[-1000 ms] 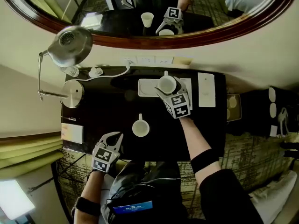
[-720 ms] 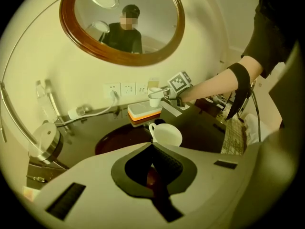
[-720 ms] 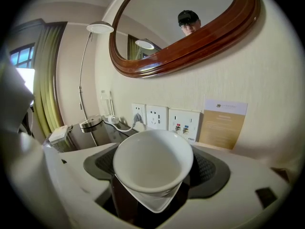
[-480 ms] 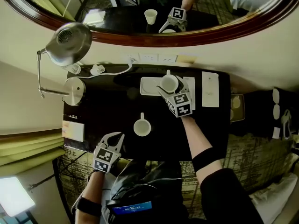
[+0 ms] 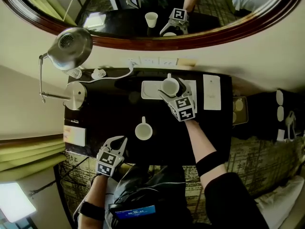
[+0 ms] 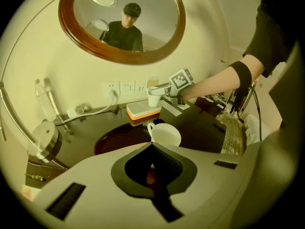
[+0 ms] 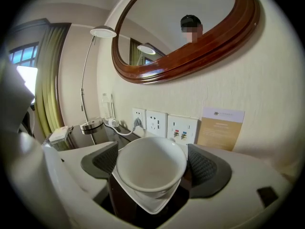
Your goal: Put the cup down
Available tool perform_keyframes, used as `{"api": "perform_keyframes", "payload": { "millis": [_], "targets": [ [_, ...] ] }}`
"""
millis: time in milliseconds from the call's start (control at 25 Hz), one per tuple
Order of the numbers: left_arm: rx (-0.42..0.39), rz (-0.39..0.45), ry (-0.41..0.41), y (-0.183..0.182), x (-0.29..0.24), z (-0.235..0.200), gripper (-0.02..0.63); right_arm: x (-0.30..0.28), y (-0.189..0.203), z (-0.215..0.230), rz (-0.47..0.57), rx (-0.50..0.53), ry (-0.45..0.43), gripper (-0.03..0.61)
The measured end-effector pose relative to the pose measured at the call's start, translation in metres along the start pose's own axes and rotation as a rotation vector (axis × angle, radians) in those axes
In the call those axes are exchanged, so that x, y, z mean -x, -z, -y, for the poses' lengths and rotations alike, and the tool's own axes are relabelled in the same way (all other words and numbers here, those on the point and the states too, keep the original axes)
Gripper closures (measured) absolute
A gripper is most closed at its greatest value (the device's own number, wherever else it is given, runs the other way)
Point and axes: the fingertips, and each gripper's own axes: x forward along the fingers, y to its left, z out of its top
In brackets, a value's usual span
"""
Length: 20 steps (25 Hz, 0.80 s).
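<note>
A white cup (image 5: pixel 170 86) stands upright on a white square saucer (image 7: pixel 145 202), on the white tray (image 5: pixel 148 90) at the back of the dark table (image 5: pixel 109 113). My right gripper (image 5: pixel 170 88) reaches around this cup (image 7: pixel 151 168). Its jaws have just been opening, and a dark gap shows beside the right pad (image 7: pixel 204 167), so it is open with the cup between the pads. A second white cup (image 5: pixel 143 130) with a handle stands near the table's front. My left gripper (image 5: pixel 119 142) is shut and empty behind that cup (image 6: pixel 165 134).
A desk lamp (image 5: pixel 71 44) with its round base (image 5: pixel 75 95) stands at the table's left. A white cable and adapter (image 5: pixel 97 73) lie along the back edge. A white card (image 5: pixel 210 92) lies right of the tray. Wall sockets (image 7: pixel 157 123) and a framed mirror (image 5: pixel 157 39) lie behind.
The right gripper's jaws stand slightly wider round the cup, which stays on the tray. The left gripper has not moved.
</note>
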Motion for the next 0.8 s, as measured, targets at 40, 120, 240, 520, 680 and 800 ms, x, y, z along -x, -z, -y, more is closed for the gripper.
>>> {"api": "perform_keyframes", "payload": {
  "millis": [40,120,240,520,680,800],
  "targets": [
    [0.001,0.004,-0.001,-0.002,0.001,0.000,0.614,0.004,-0.004,0.000,0.002,0.003,0.002,0.086],
    [0.003,0.015,-0.001,-0.006,0.004,0.000,0.614,0.015,-0.012,0.000,0.005,0.009,0.009,0.086],
    [-0.002,0.039,0.004,-0.017,0.006,0.000,0.614,0.039,-0.019,-0.008,0.001,0.015,0.006,0.089],
    [-0.028,0.100,0.003,-0.054,0.014,0.001,0.614,0.108,-0.019,-0.046,-0.037,0.009,-0.024,0.241],
    [-0.011,0.146,0.006,-0.074,0.015,0.003,0.614,0.140,-0.013,-0.055,-0.079,0.044,0.021,0.451],
    [-0.001,0.161,0.007,-0.083,0.015,0.007,0.614,0.158,-0.005,-0.060,-0.107,0.044,0.034,0.567]
  ]
}}
